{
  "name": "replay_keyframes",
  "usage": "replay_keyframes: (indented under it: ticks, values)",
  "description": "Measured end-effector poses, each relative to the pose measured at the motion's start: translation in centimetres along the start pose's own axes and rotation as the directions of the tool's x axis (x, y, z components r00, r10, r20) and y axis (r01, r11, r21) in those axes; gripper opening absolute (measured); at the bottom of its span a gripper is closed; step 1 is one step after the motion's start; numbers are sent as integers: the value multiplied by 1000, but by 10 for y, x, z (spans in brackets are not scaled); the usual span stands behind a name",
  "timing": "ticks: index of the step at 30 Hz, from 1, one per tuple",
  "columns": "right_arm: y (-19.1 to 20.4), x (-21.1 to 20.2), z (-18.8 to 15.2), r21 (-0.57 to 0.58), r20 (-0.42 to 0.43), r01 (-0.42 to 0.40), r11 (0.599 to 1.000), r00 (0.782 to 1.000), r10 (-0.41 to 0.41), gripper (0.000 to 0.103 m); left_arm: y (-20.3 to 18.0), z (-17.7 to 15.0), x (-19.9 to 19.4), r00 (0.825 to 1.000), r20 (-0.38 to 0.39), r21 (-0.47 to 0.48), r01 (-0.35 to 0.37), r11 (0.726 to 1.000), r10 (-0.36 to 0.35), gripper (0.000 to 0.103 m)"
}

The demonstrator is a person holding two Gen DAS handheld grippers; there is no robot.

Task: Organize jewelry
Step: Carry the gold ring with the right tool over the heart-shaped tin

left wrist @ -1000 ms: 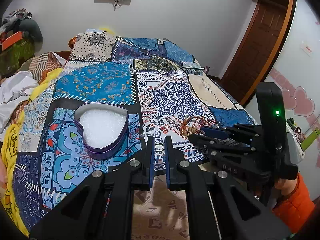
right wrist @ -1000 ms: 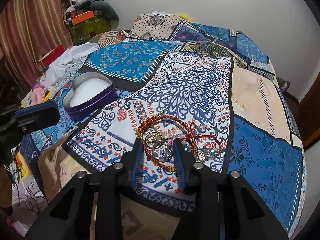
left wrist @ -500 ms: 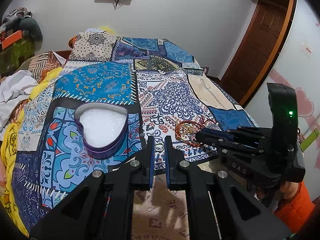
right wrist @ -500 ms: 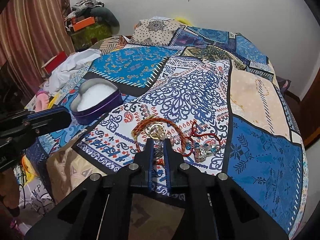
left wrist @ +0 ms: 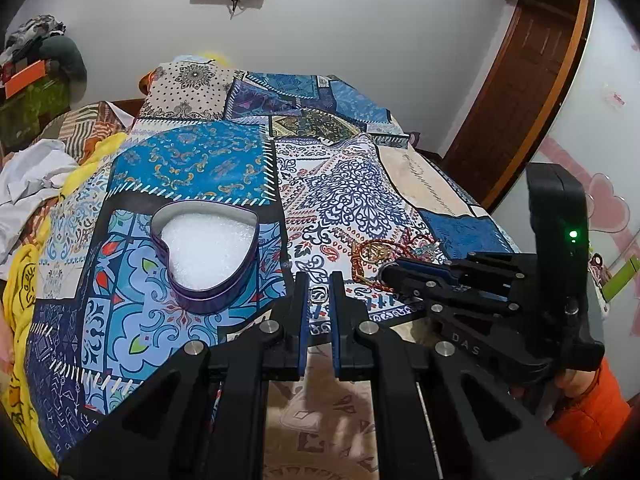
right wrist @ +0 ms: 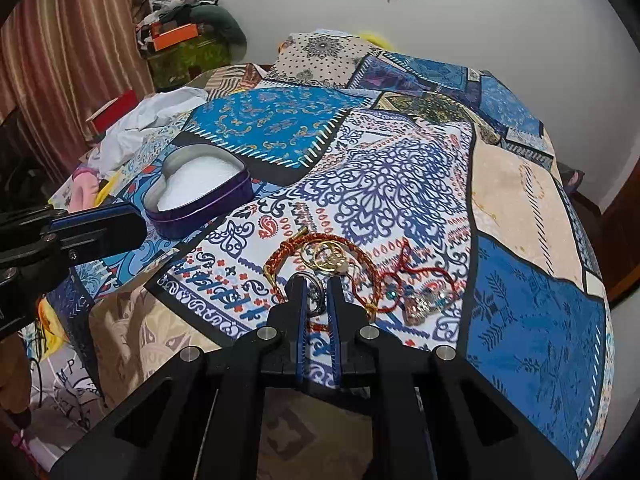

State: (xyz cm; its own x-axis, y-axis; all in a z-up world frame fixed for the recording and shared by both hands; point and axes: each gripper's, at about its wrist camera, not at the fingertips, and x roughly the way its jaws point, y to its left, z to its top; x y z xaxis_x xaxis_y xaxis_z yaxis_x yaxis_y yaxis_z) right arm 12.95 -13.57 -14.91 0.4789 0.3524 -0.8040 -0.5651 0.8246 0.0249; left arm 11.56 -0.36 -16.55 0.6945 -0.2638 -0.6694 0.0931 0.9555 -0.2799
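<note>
A pile of jewelry lies on the patterned quilt: a red-gold braided bracelet (right wrist: 280, 258), gold rings (right wrist: 330, 258), a red cord (right wrist: 404, 264) and a pendant (right wrist: 418, 306). My right gripper (right wrist: 318, 286) is shut on a silver ring (right wrist: 316, 292) at the near side of the pile; it also shows in the left wrist view (left wrist: 386, 274). A purple heart-shaped tin (left wrist: 188, 292) with white foam sits open to the left, also in the right wrist view (right wrist: 224, 204). My left gripper (left wrist: 319, 280) hovers near the tin, jaws narrowly apart and empty.
The quilt (left wrist: 352, 184) covers a bed. Clothes and white cloth (left wrist: 28, 184) pile at the left. A wooden door (left wrist: 516, 80) stands at the right. The person's orange sleeve (left wrist: 588, 412) is behind the right gripper.
My right gripper closed from open onto the silver ring in the pile and lifted slightly. The left gripper stayed still.
</note>
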Motion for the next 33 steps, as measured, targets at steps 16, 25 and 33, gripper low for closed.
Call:
replay_keyframes:
  ticks: [16, 25, 33]
  values:
    - [-6, -11, 8, 73, 88, -37, 997, 996, 30, 8, 3, 0, 1, 1000, -2, -4, -12, 1000, 12, 7]
    - [-2, -35, 20, 60, 149, -32, 998, 989, 23, 8, 4, 1, -8, 1000, 19, -3, -21, 1000, 21, 8]
    - [13, -46, 36, 34, 199, -67, 997, 978, 59, 8, 16, 12, -23, 996, 69, -2, -57, 998, 57, 8]
